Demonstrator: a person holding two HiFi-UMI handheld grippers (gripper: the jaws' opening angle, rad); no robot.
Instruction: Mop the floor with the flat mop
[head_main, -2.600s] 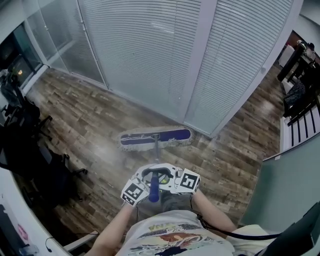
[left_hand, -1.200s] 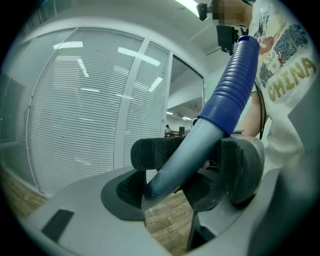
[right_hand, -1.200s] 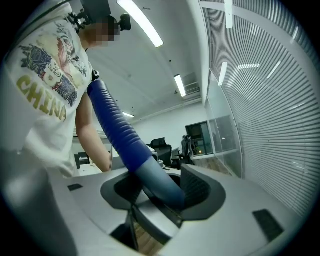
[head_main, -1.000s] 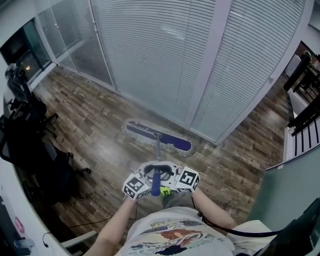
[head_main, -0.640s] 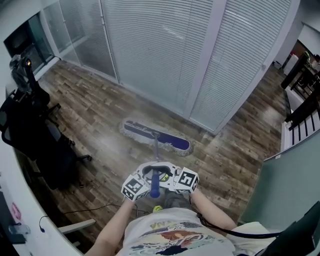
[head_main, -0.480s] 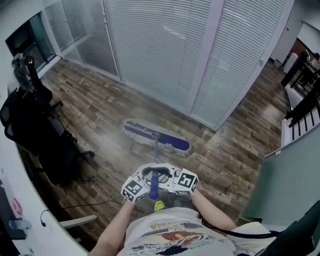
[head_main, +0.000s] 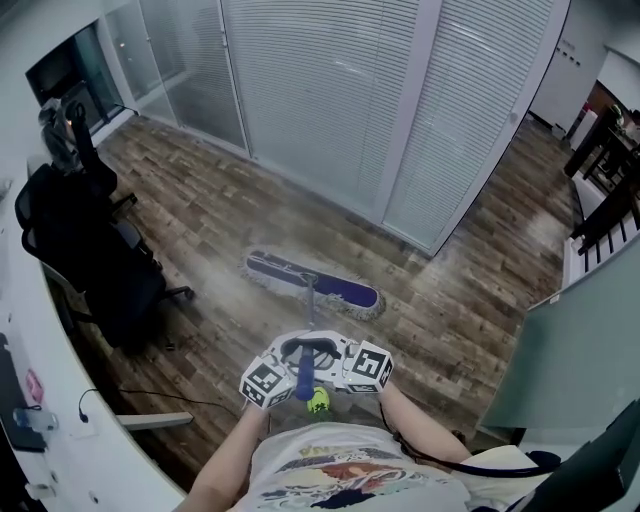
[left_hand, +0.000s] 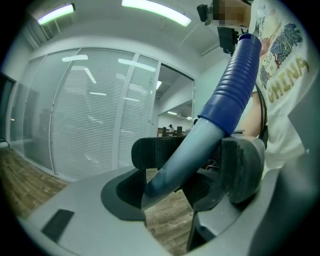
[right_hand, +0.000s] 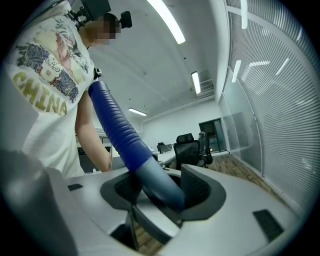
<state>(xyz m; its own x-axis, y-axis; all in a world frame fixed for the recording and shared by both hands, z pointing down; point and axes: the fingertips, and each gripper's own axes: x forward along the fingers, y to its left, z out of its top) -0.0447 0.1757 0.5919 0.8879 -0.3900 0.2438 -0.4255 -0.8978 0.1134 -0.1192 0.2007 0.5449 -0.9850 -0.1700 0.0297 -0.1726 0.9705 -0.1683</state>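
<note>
Two claws clamp the flat mop's blue handle (head_main: 306, 372): left claw (left_hand: 195, 160), right claw (right_hand: 155, 190). At 12 o'clock the mop head (head_main: 312, 283) lies on the floor (head_main: 200, 210); sweeping toward 9 o'clock risks striking the office chair (head_main: 95, 255).

Chair (head_main: 95, 255) left, blinds (head_main: 330, 100) ahead

I see a wood-plank floor (head_main: 200, 230) with a dull sheen, a fringed cloth mop head (head_main: 345, 293), and a mop handle (left_hand: 210, 125): ribbed blue grip, smooth grey-blue shaft.
</note>
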